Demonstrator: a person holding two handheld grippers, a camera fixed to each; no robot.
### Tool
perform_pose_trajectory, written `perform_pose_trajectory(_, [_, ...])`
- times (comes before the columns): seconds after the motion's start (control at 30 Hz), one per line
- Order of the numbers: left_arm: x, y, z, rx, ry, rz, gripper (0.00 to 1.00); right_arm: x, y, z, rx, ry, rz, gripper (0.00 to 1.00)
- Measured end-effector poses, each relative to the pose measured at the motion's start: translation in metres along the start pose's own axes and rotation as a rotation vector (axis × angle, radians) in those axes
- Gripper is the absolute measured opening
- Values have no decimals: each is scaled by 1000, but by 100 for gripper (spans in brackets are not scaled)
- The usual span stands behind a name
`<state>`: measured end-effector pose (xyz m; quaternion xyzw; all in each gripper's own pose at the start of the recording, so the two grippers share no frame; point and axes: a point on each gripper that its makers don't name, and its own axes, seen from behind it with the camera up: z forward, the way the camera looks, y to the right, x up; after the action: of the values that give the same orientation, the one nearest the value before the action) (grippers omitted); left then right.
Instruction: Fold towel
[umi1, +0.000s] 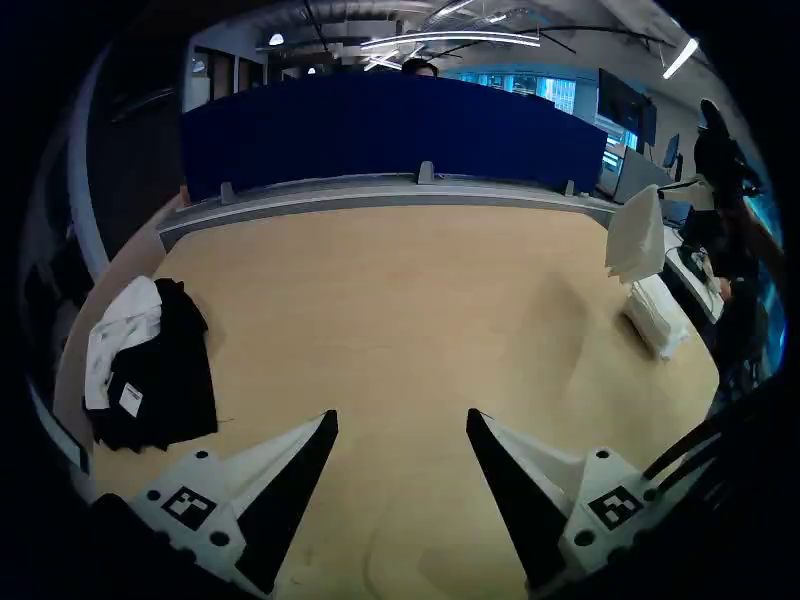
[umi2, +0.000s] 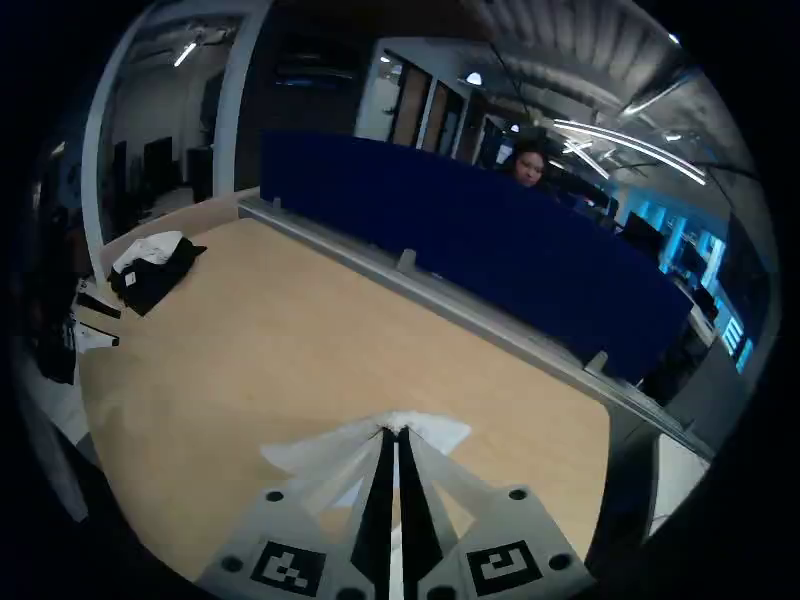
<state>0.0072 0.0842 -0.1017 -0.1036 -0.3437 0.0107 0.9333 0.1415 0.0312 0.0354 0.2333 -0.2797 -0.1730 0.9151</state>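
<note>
Pale wooden tabletop (umi1: 400, 300) lies under the left tool (umi1: 400, 413), whose fingers stand wide apart, released, with nothing between them. A heap of black and white cloth (umi1: 150, 370) lies at 9 o'clock, a blue divider (umi1: 390, 130) runs along the far edge at 12, and at 3 o'clock a white towel (umi1: 637, 235) hangs in the air above a stack of folded white towels (umi1: 657, 315). In the right gripper view the right tool (umi2: 397, 432) is clenched on the towel at 6 o'clock, white cloth bunched around both fingertips.
</note>
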Motion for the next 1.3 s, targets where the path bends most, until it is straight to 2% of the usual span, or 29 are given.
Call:
perform_pose_trajectory(0.3, [3,6,3,-5,-2,12,96,-22,25,-10,-37,-38,8,2])
perform_pose_trajectory(0.87, [5,15,3,-16,-7,33,96,-57,37,-27,-69,-78,29,2])
perform_pose_trajectory(1.3, [5,28,3,-30,-14,63,96,-125,48,-56,-122,-147,92,2])
